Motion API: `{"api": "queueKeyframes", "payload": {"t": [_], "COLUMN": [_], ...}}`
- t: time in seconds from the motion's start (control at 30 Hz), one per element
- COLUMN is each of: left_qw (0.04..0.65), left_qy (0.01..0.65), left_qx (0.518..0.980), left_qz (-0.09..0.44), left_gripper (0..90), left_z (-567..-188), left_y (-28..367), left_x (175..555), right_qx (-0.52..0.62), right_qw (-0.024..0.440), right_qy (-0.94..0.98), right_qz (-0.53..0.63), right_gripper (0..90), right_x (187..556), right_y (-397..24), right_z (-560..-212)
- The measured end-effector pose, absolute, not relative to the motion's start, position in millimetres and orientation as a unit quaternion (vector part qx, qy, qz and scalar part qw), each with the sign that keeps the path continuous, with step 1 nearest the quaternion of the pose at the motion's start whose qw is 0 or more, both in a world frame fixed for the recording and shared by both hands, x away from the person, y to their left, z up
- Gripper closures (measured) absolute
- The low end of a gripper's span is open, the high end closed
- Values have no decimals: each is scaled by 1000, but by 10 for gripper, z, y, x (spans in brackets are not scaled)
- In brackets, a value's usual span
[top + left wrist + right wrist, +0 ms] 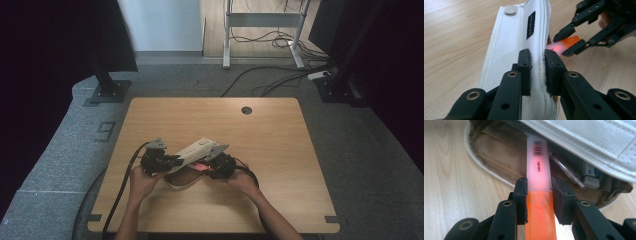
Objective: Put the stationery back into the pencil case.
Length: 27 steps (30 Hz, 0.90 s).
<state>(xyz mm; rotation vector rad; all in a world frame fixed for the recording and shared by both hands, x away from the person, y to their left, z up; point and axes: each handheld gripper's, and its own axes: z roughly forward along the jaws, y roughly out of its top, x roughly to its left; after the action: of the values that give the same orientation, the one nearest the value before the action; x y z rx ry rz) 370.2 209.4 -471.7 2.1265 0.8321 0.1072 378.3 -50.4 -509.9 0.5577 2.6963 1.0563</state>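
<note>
Pale wood table carries the work, near the person's edge of it. Closest in the right gripper view, the right gripper is clamped on an orange highlighter; its frosted barrel shows the word "deli" and a barcode higher up, and its far end reaches into the open pencil case. Beside it inside lie a silver pen and a white eraser with blue print, too small to read. In the left gripper view, the left gripper is pinched shut on the white flap of the case, by the zip seam. A black label sits farther up; its writing is unreadable. Beyond, grey carpet surrounds the table.
</note>
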Motion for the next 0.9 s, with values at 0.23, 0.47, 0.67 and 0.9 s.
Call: {"api": "queueKeyframes", "payload": {"t": [0.23,0.47,0.67,0.9], "left_qw": [416,417,419,414], "left_qy": [327,330,331,334], "left_qx": [848,846,844,846], "left_qz": [41,39,38,40], "left_gripper": [764,764,764,762], "left_z": [-4701,-4702,-4702,-4712], "left_y": [2072,2073,2068,2046], "left_x": [3695,3698,3699,3704], "right_qx": [185,182,183,191], "right_qw": [104,111,113,108], "right_qy": [910,911,910,906], "right_qz": [355,353,355,361], "right_gripper": [658,658,657,655], "right_x": [3835,3905,3965,4024], "right_y": [-415,-331,-282,-264], "right_z": [-5085,-5076,-5089,-5159]}}
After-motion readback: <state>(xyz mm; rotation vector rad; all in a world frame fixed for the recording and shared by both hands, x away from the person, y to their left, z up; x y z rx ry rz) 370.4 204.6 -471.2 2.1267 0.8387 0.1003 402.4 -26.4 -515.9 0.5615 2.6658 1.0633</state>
